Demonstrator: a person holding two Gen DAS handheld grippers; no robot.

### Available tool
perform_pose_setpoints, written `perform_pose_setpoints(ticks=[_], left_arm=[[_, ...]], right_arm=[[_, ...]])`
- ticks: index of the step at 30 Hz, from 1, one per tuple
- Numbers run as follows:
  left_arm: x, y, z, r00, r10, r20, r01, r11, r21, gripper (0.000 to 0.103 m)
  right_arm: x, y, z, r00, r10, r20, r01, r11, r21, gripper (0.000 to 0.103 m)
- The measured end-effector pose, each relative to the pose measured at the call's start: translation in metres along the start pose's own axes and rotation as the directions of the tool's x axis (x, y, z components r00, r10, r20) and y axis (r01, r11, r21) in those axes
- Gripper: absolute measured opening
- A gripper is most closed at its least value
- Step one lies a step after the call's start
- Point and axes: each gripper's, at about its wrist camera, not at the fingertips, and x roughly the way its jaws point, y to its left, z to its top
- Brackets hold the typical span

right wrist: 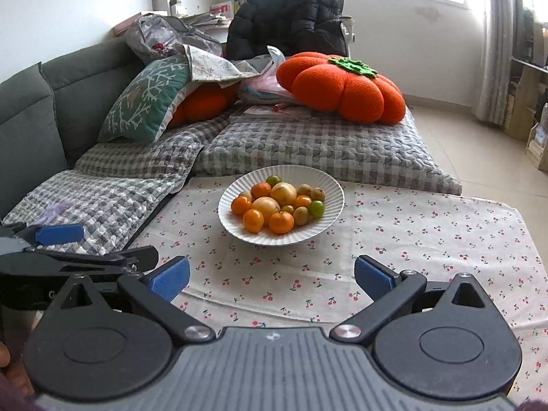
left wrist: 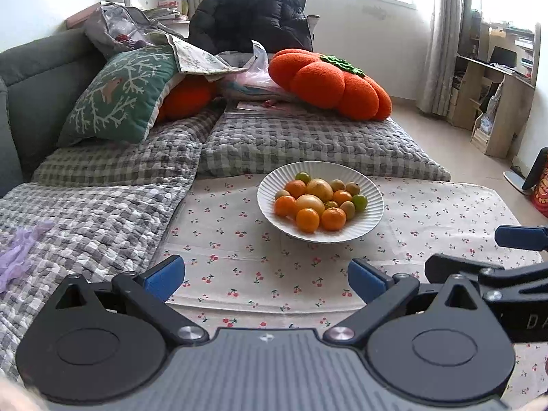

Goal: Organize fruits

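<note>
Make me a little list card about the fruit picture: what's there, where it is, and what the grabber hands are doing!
plate: white ridged plate on the cherry-print cloth
fruit: oranges, two yellow fruits, green and brownish small ones, all piled on the plate
left gripper: open, empty, short of the plate
right gripper: open, empty, short of the plate
behind: orange pumpkin cushion

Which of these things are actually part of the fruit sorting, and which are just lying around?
Part of the job: white plate, oranges, yellow fruits, green fruits, left gripper, right gripper, both open.

Just lying about: persimmon cushion, green pillow, black jacket, cherry-print cloth.
</note>
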Motion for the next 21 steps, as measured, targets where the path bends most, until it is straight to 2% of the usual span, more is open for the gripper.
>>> perform_pose_setpoints(ticks=[21], left_arm=[[-0.0106,-0.0054,-0.003,0.999,0.028,0.044,-0.028,1.0,-0.005,0.097]], right_arm=[[-0.0079,-0.0006,-0.0026,1.0,-0.006,0.016,0.006,1.0,0.003,0.103]])
